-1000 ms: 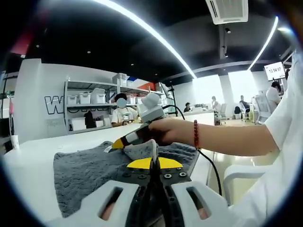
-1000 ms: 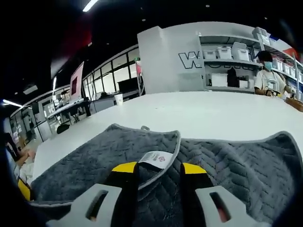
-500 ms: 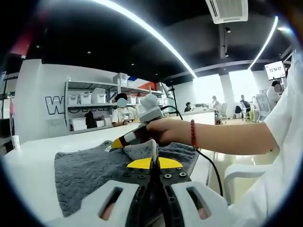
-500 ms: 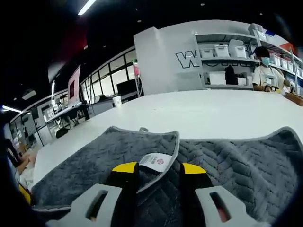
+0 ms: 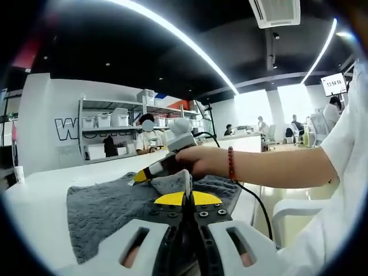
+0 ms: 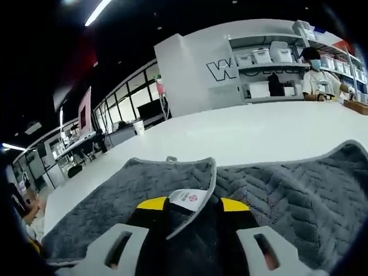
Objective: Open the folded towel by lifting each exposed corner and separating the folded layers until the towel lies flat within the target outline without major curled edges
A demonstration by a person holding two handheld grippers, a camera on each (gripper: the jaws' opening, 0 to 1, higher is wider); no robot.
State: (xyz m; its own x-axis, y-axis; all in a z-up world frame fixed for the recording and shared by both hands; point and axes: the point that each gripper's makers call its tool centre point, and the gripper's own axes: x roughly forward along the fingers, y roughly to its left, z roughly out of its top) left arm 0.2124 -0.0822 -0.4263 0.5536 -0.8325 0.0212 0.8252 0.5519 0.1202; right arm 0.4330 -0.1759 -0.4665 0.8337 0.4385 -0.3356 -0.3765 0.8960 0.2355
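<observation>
The grey towel (image 5: 103,201) lies partly folded on a white table (image 5: 40,184). At the bottom of the left gripper view my left gripper (image 5: 185,198) is shut, its yellow tips pressed together on a raised towel edge. A hand holds my right gripper (image 5: 144,173) just beyond, at a lifted fold (image 5: 172,181). In the right gripper view the towel (image 6: 287,190) spreads ahead. Its corner with a white label (image 6: 187,198) stands lifted between the jaws of my right gripper (image 6: 192,204), which grip it.
The white table (image 6: 241,132) runs on far beyond the towel. White chairs (image 5: 287,215) stand at the right of the table. Shelves with white bins (image 6: 270,69) and a seated person (image 6: 319,77) are at the far wall.
The hand with the right gripper has shifted slightly left over the towel. The right gripper view has tilted a little; the labelled corner stays between its jaws. The left gripper holds still.
</observation>
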